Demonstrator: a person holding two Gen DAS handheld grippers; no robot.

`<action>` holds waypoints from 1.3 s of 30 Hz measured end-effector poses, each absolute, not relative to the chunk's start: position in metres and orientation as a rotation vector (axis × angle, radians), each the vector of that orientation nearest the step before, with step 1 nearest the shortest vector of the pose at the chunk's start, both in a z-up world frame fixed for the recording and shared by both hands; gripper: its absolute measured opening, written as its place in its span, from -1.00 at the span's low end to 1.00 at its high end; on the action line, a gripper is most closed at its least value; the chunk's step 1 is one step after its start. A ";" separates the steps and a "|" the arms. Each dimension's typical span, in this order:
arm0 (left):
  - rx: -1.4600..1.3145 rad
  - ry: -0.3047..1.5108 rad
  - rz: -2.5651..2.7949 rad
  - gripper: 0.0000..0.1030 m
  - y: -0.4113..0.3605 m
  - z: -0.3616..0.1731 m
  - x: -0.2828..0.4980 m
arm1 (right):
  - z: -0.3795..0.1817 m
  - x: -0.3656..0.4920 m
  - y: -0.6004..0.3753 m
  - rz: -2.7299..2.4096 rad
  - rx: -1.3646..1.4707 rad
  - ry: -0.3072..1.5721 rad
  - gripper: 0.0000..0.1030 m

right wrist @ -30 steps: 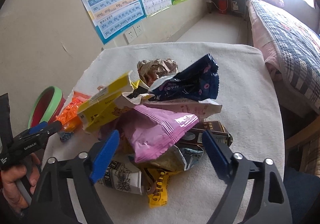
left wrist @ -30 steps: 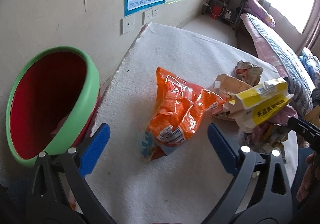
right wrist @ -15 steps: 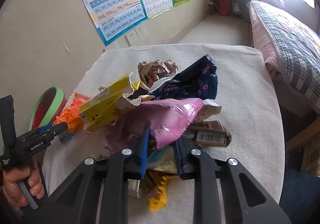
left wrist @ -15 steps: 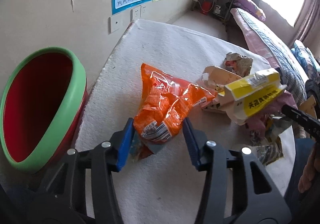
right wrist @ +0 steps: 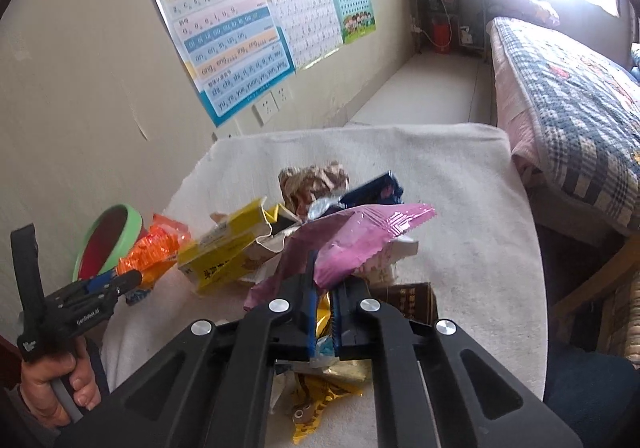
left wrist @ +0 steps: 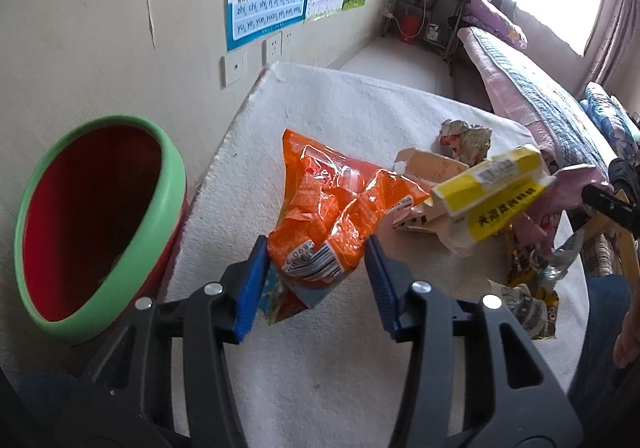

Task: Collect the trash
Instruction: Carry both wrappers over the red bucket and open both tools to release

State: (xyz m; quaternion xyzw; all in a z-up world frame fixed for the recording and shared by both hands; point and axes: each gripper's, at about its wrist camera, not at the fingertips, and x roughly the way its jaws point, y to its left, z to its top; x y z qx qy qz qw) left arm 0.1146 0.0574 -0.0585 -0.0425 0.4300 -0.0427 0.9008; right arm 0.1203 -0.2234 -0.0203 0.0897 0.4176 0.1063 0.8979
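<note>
My left gripper [left wrist: 316, 268] is shut on the lower end of an orange snack bag [left wrist: 332, 208] and holds it just above the white table [left wrist: 360, 108]. The bag also shows in the right wrist view [right wrist: 156, 248]. A red bin with a green rim [left wrist: 96, 220] stands at the left, beside the table edge. My right gripper [right wrist: 324, 288] is shut on a pink wrapper [right wrist: 360, 236] and lifts it over the trash pile. The pile holds a yellow box [right wrist: 224, 248], a dark blue wrapper [right wrist: 376, 188] and a crumpled paper ball [right wrist: 312, 180].
A brown carton [right wrist: 408, 300] and a yellow wrapper [right wrist: 316, 400] lie under my right gripper. A bed with a checked quilt [right wrist: 572, 100] runs along the right. The wall with posters [right wrist: 224, 40] is at the left. The left gripper's handle [right wrist: 80, 308] shows in the right wrist view.
Both grippers closed from wide open: the left on the orange bag, the right on the pink wrapper. Both pieces have since been lifted a little off the table and pile.
</note>
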 end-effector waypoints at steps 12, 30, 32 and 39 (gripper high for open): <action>-0.161 0.864 -0.095 -0.10 0.063 -0.033 0.097 | 0.013 0.111 -0.218 0.240 0.155 0.810 -0.90; -0.181 0.801 0.005 -0.10 0.108 -0.002 0.073 | 0.035 0.112 -0.160 0.379 0.089 0.769 -0.90; -0.187 0.794 0.033 -0.10 0.122 0.001 0.071 | 0.038 0.116 -0.148 0.401 0.085 0.763 -0.90; -0.201 0.774 0.130 -0.10 0.164 0.006 0.064 | 0.043 0.124 -0.105 0.480 0.052 0.752 -0.90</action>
